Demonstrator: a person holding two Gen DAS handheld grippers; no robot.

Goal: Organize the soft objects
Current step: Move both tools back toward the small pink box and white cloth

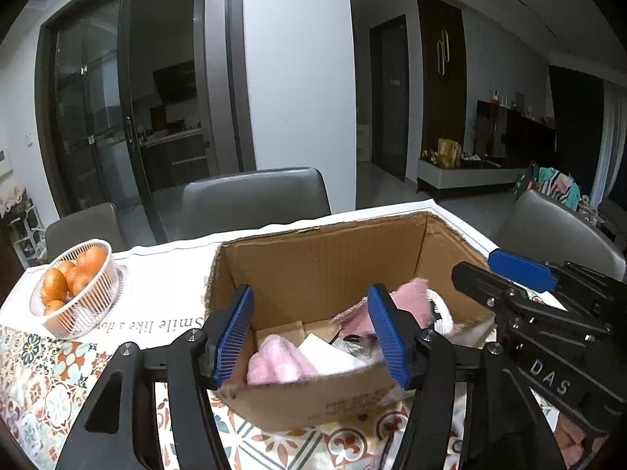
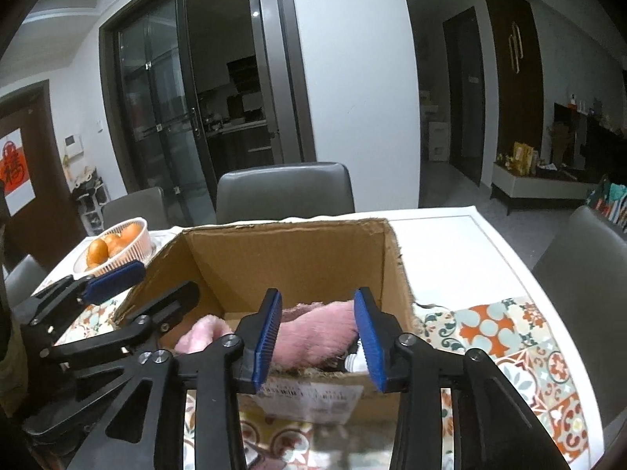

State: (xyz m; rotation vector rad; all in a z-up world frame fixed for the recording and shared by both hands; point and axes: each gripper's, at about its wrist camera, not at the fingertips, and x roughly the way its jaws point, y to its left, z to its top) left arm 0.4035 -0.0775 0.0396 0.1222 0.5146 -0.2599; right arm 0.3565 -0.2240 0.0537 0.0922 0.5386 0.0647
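Note:
An open cardboard box (image 1: 313, 262) (image 2: 290, 258) stands on the patterned tablecloth. Inside lie a pale pink fluffy item (image 1: 278, 360) (image 2: 202, 333), a darker pink fuzzy piece (image 1: 411, 297) (image 2: 317, 333) and something white (image 1: 325, 352). My left gripper (image 1: 310, 293) is open over the box's near left side, its pads touching nothing. My right gripper (image 2: 317, 299) is open at the near right edge; the darker pink piece lies beyond the gap, free of the pads. Each gripper's fingers (image 1: 521, 270) (image 2: 113, 278) show in the other view, beside the box.
A white basket of oranges (image 1: 74, 293) (image 2: 117, 246) sits left of the box. Grey chairs (image 1: 254, 199) (image 2: 286, 192) stand behind the table, another at the right (image 2: 580, 274). The table's white edge (image 2: 509, 258) runs along the right.

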